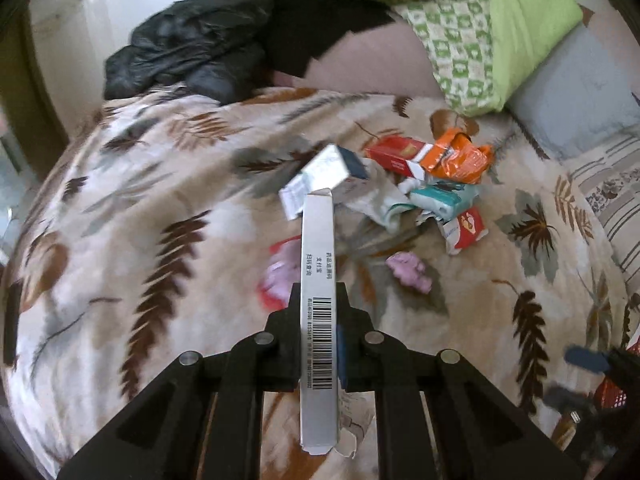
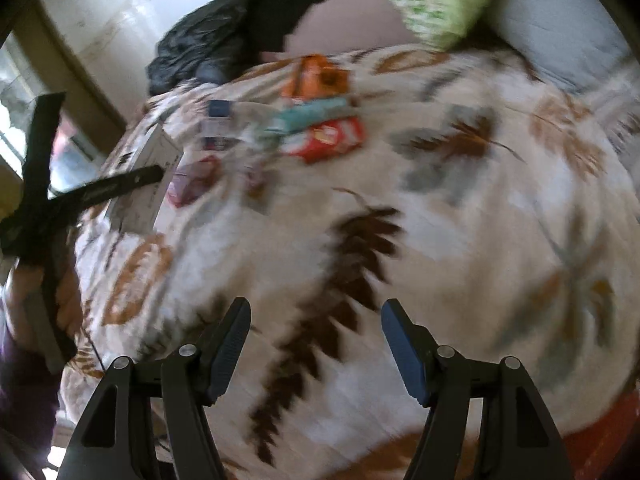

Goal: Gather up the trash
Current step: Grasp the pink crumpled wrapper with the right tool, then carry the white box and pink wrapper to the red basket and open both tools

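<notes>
My left gripper (image 1: 319, 300) is shut on a long white carton (image 1: 317, 264) with a barcode, held edge-up above the bed. Beyond it lies a pile of trash: a white and blue box (image 1: 326, 172), a red box (image 1: 396, 154), an orange wrapper (image 1: 458, 158), a teal pack (image 1: 442, 200), a red and white pack (image 1: 466, 230) and pink crumpled scraps (image 1: 410, 272). My right gripper (image 2: 316, 320) is open and empty over the leaf-print blanket (image 2: 440, 240). The right wrist view shows the left gripper (image 2: 152, 174) with the white carton (image 2: 148, 176) at left, and the blurred trash pile (image 2: 316, 132) farther back.
A black garment (image 1: 192, 48) lies at the far edge of the bed. A green patterned quilt (image 1: 472, 32) and a grey pillow (image 1: 576, 92) lie at the back right. A red basket (image 1: 612, 392) shows at the right edge. A wall and window frame are at left.
</notes>
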{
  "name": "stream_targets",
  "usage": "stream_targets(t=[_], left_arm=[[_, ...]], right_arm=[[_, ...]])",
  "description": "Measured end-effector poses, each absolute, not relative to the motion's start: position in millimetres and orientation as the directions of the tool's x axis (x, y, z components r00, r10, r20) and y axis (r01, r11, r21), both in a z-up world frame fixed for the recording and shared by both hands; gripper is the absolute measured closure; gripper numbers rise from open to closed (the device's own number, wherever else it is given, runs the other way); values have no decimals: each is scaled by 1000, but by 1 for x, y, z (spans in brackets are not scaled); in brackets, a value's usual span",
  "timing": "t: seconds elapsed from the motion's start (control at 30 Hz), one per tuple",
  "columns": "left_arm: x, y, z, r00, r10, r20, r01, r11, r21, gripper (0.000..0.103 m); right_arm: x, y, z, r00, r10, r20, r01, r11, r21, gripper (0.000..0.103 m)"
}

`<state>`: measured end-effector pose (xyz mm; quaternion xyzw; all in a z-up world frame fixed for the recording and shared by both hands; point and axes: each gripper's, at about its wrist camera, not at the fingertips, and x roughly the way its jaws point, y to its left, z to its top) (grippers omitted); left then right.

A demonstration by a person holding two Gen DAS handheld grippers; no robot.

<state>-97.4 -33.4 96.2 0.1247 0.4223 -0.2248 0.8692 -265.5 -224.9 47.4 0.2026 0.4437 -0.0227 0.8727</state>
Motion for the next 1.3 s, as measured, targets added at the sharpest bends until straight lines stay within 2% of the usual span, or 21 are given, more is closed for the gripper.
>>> stream_targets(t=[0.2, 0.33, 0.4, 0.43, 0.47, 0.5, 0.63, 0.77, 0.93, 1.3], left_arm=[[-99, 1, 99, 552, -282, -784, 440, 898, -12, 91], [-95, 12, 93, 571, -264, -778, 415, 910, -5, 91], [-92, 16, 90, 562, -268, -782, 407, 913, -21, 91], [-91, 19, 89, 559, -268, -784, 402, 915, -26, 91], [-90, 20, 88, 559, -267, -785, 400, 916, -27, 91], [-90, 20, 87, 559, -265, -785, 399, 917, -25, 91], [-93, 19, 88, 568, -262, -780, 403, 915, -14, 91], [-105, 14, 96, 580, -271, -769, 415, 910, -7, 91], [-134, 0, 120, 602, -301, -739, 462, 887, 15, 91], [-216, -60, 165, 602, -423, -677, 629, 774, 76, 91]], right_arm=[[-185, -187, 48, 627, 178, -759, 79, 954, 289, 32], [-128, -169, 37, 609, 156, -777, 52, 971, 235, 32], [-105, -165, 27, 591, 133, -796, 53, 978, 202, 35], [-91, -163, 19, 576, 116, -809, 59, 982, 182, 47], [-83, -162, 11, 557, 104, -824, 64, 984, 168, 72], [-80, -162, 8, 550, 78, -831, 77, 987, 143, 80], [-94, -168, 23, 581, 124, -804, 67, 978, 199, 81], [-122, -168, 42, 607, 108, -787, 65, 981, 184, 81], [-177, -182, 68, 645, 112, -756, 107, 966, 234, 81], [-311, -232, 104, 707, -29, -707, 289, 924, 251, 81]])
